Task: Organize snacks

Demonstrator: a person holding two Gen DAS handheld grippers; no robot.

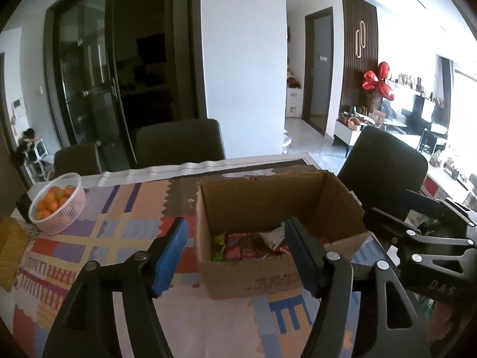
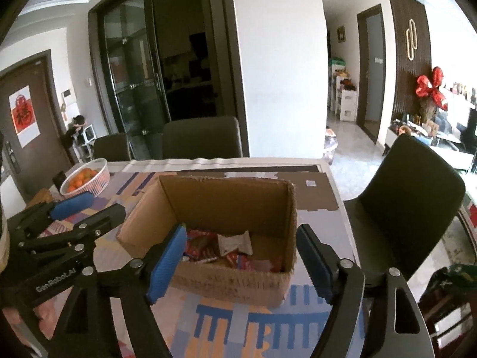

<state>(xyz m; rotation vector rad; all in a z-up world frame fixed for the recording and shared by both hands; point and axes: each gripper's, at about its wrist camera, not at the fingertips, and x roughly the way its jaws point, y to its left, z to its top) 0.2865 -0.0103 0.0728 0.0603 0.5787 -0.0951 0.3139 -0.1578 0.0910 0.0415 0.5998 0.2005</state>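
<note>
Both grippers, left (image 1: 238, 256) and right (image 2: 241, 261), are held apart and empty before the cardboard box (image 1: 268, 256). Snacks (image 2: 226, 252) are piled inside it, on the patterned tablecloth (image 1: 98, 238).

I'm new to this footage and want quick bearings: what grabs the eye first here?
An open cardboard box sits mid-table with bright snack packets heaped inside. Both claws, left and right, hang open and empty just before it. At the table's far left stands a pink basket of oranges.
</note>
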